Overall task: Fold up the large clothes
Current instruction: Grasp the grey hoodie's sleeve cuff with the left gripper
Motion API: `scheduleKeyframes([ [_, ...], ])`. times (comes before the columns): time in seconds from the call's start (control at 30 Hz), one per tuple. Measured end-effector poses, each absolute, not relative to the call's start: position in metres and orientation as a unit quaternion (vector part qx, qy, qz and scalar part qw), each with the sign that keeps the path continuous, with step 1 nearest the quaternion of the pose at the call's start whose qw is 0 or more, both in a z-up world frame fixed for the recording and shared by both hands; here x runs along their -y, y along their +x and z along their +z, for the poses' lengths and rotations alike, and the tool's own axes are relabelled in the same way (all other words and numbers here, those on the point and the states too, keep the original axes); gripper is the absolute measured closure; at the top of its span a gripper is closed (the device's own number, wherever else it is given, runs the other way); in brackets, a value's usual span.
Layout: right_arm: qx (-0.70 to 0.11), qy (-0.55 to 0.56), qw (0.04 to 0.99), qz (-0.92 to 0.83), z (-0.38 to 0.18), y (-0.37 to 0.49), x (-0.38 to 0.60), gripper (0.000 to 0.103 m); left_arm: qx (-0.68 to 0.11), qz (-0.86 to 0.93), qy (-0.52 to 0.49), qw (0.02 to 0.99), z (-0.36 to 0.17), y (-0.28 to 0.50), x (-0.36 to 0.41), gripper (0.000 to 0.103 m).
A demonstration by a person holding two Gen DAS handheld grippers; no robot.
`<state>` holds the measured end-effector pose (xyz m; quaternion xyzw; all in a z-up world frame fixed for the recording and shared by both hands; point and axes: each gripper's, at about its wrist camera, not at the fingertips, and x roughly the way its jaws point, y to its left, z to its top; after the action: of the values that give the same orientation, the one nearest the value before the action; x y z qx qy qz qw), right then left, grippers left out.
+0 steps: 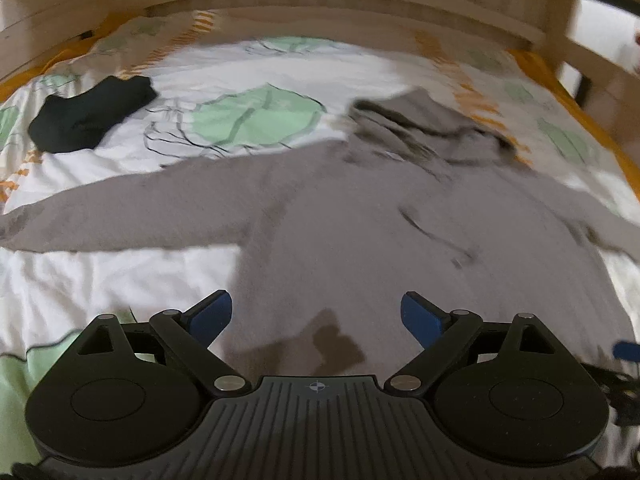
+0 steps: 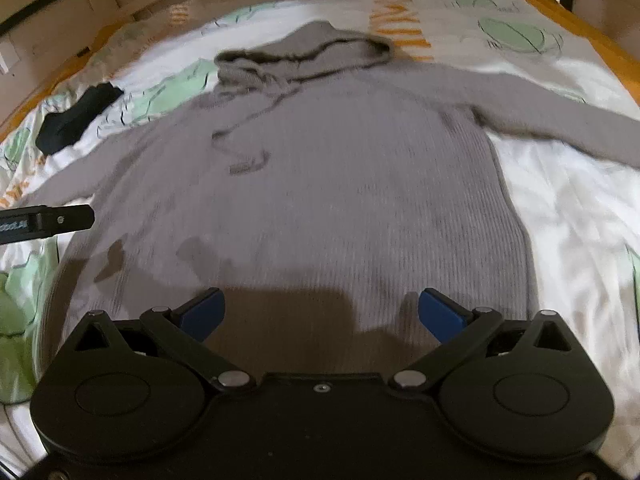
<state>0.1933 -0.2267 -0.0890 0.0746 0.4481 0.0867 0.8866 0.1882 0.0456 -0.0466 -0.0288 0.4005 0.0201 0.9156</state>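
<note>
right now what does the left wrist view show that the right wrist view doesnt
Only the left wrist view: the left gripper, jaws open and empty, and the hoodie's left sleeve nearly full length.

Only the right wrist view: the right gripper, also open and empty, and the right sleeve stretched out over the bedding.

Both: the grey hoodie lying flat and unfolded on the bed, its hood at the far end, and a dark garment lying apart from it.

A folded black garment lies on the white leaf-print duvet, near its far-left edge, wooden bed frame behind.
</note>
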Motion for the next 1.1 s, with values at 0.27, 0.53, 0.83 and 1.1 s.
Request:
scheduleKeyframes([
  [0.27,-0.384,0.11,0.908,0.124,-0.083,0.223,0.228,0.001,-0.377,0.078,-0.076,0.92,-0.051,0.223,-0.123,0.011],
  [0.53,-0.378,0.092,0.911,0.139,-0.092,0.253,0.211,0.001,-0.364,0.138,-0.134,0.911,-0.054,0.233,-0.218,0.011],
  [0.83,-0.36,0.013,0.922,0.143,-0.09,0.251,0.169,0.001,-0.352,0.178,-0.224,0.891,-0.058,0.224,-0.319,0.011],
  [1.1,-0.412,0.032,0.902,0.126,-0.1,0.256,0.154,0.001,-0.369,0.184,-0.321,0.853,-0.091,0.228,-0.38,0.011],
])
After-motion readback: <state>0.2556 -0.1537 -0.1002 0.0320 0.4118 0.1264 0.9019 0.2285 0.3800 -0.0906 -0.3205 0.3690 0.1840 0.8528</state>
